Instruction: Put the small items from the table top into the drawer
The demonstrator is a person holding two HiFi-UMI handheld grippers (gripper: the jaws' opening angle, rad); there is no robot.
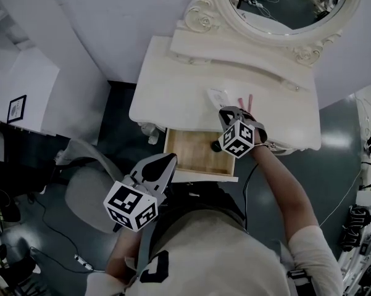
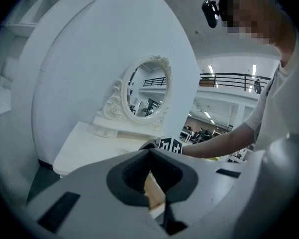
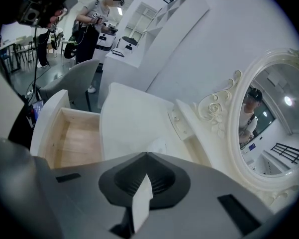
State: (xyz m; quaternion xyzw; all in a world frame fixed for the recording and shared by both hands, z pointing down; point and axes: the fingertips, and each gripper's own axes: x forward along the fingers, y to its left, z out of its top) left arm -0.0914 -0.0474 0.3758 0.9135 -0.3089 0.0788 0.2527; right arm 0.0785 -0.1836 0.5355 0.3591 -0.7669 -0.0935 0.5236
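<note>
My right gripper (image 1: 230,111) hangs over the front right of the white dressing table (image 1: 173,91), shut on a thin white flat piece (image 3: 141,201) that stands edge-on between its jaws. A white packet (image 1: 218,97) shows just past its tips; I cannot tell whether it is the same thing. Two pink sticks (image 1: 245,102) lie beside it on the table top. The wooden drawer (image 1: 194,152) stands pulled out below the table's front edge, to the left of this gripper. My left gripper (image 1: 165,161) is low, in front of the drawer's left corner, shut with nothing in it (image 2: 149,152).
An oval mirror (image 1: 284,5) in a carved white frame rises at the back of the table. A grey chair (image 1: 86,193) stands to the left of my body. White wall panels close off the left side. A person stands far off in the right gripper view.
</note>
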